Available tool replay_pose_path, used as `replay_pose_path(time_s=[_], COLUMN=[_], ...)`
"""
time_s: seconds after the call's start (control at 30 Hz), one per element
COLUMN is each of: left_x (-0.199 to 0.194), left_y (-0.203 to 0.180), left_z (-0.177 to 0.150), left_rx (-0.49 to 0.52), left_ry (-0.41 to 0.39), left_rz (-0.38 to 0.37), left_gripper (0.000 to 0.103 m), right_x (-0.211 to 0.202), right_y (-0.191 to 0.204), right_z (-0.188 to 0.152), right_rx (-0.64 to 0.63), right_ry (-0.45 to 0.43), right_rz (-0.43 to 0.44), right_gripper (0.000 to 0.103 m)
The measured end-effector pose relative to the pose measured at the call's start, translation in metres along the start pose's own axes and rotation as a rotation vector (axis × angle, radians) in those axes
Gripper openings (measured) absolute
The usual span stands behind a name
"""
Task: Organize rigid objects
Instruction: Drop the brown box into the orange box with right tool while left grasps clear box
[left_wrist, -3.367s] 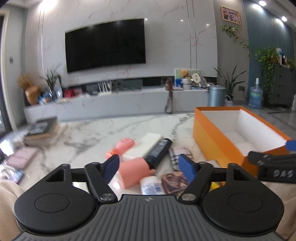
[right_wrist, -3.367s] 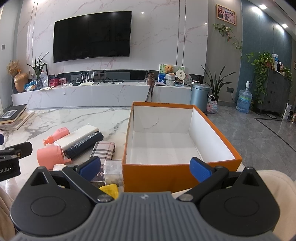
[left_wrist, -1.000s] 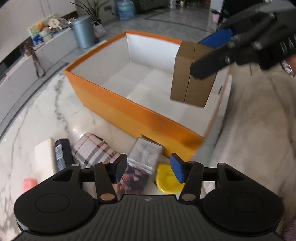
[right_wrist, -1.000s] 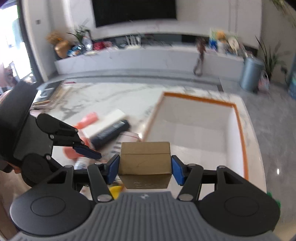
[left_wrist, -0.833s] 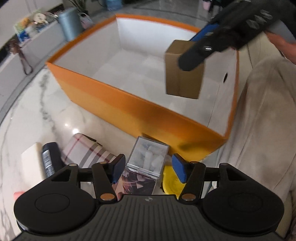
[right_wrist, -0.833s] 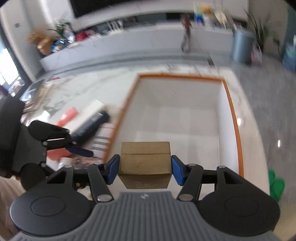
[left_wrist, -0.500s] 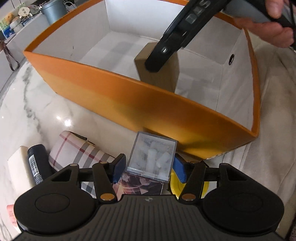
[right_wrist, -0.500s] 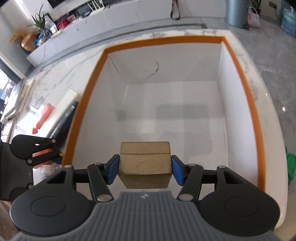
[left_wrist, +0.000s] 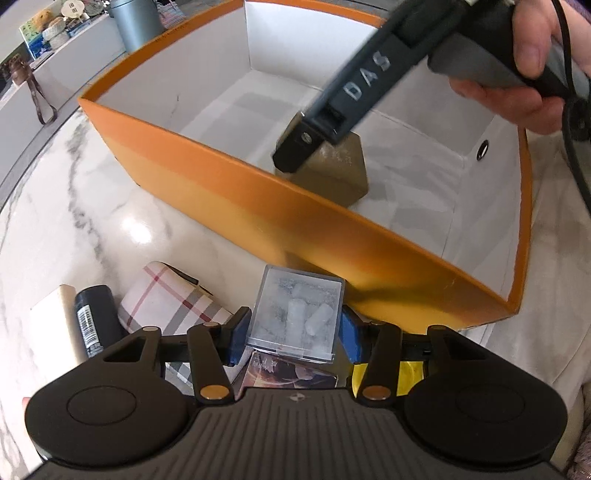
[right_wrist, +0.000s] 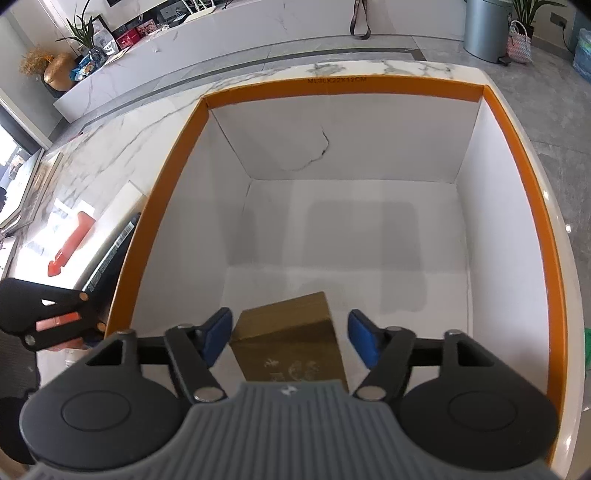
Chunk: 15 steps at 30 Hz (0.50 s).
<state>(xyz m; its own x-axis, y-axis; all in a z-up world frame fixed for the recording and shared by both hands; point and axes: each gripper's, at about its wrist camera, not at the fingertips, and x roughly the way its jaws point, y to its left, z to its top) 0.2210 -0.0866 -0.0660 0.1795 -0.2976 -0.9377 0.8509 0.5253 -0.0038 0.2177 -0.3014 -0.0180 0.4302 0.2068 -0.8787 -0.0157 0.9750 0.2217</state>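
Note:
An orange box (right_wrist: 550, 236) with white inside stands on the marble table; it also shows in the left wrist view (left_wrist: 258, 206). A brown cardboard box (right_wrist: 291, 343) lies tilted on its floor near the front wall, also seen in the left wrist view (left_wrist: 343, 177). My right gripper (right_wrist: 290, 336) is open around it, pads apart from its sides. My left gripper (left_wrist: 293, 330) is shut on a clear plastic case (left_wrist: 295, 314) with white pieces inside, just outside the orange box.
Left of the orange box lie a plaid pouch (left_wrist: 166, 302), a dark tube (left_wrist: 92, 321), a white box (left_wrist: 51, 317), a pink bottle (right_wrist: 70, 243) and a yellow item (left_wrist: 388, 369). A picture card (left_wrist: 288, 373) lies under the clear case.
My right gripper lowered the brown box into the orange box and opened; the box now rests tilted on the floor. My left gripper closed on the clear case.

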Motion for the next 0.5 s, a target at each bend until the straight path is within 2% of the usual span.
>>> replay_pose_path(time_s=[0.2,0.33,0.43,0.5], left_x=[-0.026,-0.05,-0.06,-0.069], left_y=[0.008,0.019,0.028,0.03], left_z=[-0.002,-0.001,0.016,0.031], left_rx=[-0.032,-0.06,-0.065,-0.072], left_ry=[-0.032,-0.074,-0.103,-0.124], left_rz=[0.037,0.085,0.126,0.144], left_gripper=[0.056,0.056,0.056,0.056], right_x=[0.0,-0.003,-0.002,0.002], right_y=[0.0,0.007,0.01,0.009], right_z=[-0.003,-0.009,-0.014,-0.014], right_rx=[-0.018,-0.094,-0.126,-0.134], right_ry=[0.019,0.063,0.128,0.149], right_rz=[-0.011,-0.02,-0.049,-0.046], right_gripper=[0.077,0.082,0.082,0.077])
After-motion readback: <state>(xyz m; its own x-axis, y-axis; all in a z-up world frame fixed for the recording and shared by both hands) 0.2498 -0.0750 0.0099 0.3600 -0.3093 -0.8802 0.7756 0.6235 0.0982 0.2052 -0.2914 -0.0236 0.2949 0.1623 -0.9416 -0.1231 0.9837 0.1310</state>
